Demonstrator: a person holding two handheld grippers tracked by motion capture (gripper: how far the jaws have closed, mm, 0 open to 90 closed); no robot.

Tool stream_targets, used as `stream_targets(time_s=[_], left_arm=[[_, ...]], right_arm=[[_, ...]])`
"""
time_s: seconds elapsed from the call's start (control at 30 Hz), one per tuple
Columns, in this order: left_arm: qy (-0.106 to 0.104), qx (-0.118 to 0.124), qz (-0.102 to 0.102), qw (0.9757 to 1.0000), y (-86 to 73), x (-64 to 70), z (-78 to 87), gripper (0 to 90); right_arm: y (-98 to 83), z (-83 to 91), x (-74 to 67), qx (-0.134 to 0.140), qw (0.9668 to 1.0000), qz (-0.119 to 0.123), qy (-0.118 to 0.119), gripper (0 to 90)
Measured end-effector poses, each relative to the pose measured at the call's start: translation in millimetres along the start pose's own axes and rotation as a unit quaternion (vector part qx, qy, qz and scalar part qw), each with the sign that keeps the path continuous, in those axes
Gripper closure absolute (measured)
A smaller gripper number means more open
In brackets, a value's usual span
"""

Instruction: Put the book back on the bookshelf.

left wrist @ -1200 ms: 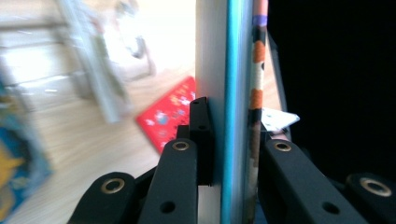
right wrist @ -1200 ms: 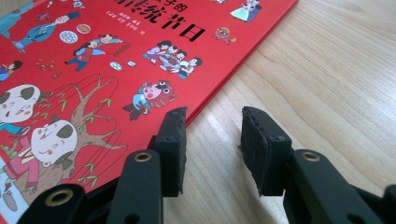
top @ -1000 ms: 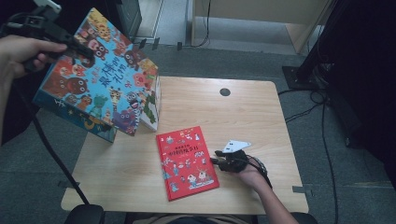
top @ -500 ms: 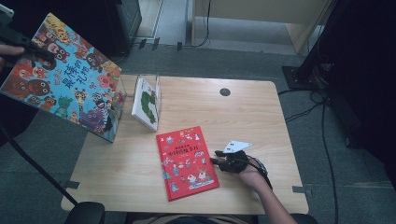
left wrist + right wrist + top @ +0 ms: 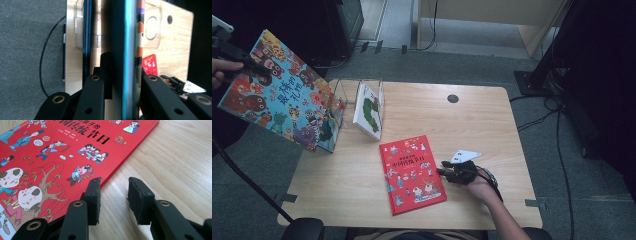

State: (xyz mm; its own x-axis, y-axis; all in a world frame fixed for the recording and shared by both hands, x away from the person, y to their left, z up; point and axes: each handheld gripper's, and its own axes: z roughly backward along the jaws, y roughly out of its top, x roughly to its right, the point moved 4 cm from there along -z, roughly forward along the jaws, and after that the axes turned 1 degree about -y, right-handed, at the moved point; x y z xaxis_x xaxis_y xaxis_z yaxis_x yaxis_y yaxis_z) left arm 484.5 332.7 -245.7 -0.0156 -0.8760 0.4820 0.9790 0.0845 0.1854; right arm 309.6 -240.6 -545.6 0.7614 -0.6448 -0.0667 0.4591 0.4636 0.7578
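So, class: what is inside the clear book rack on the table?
One white book with a green caterpillar stands in the rack. The big blue book held in the left gripper covers the rack's left part.

The table (image 5: pixel 422 107) is pale wood with fine grain, matt. The red book (image 5: pixel 62 147) has a smooth, slightly glossy printed cover, as does the blue book (image 5: pixel 279 100). The rack (image 5: pixel 152 31) is clear glossy plastic. The gripper pads (image 5: pixel 93 192) look rough, matt black; the floor (image 5: pixel 562 170) is grey carpet.

Right gripper (image 5: pixel 113 195) jaws apart, empty, low over table (image 5: pixel 170 165) beside red book (image 5: pixel 62 150) edge.
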Motion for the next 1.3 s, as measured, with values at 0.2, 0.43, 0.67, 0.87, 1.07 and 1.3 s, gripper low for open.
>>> stream_targets(time_s=[0.2,0.43,0.67,0.87,1.07,1.3], left_arm=[[0.007,-0.009,-0.001,0.9999,3.3,0.7,-21.0,79.5],[0.017,-0.022,-0.005,0.9996,4.5,-3.0,-42.5,79.4],[0.025,-0.042,-0.022,0.9986,4.6,2.1,-52.5,78.3],[0.037,-0.035,-0.024,0.9984,4.6,3.5,-52.1,77.6],[0.011,-0.008,-0.025,0.9996,5.0,9.9,-45.5,75.6],[0.016,-0.007,-0.026,0.9995,4.8,10.5,-42.4,71.2]], right_arm=[[0.9,-0.5,0.4,-0.002,1.0,0.002,-0.001,63.2],[1.0,-0.8,0.7,-0.001,1.0,0.001,0.0,63.2],[1.0,-0.8,0.5,-0.001,1.0,0.0,-0.001,63.2],[1.0,-0.7,0.0,-0.002,1.0,-0.001,-0.003,63.3],[1.0,-0.6,0.0,-0.003,1.0,0.0,-0.003,63.2],[1.0,-0.6,0.1,-0.002,1.0,0.0,-0.003,63.3]])
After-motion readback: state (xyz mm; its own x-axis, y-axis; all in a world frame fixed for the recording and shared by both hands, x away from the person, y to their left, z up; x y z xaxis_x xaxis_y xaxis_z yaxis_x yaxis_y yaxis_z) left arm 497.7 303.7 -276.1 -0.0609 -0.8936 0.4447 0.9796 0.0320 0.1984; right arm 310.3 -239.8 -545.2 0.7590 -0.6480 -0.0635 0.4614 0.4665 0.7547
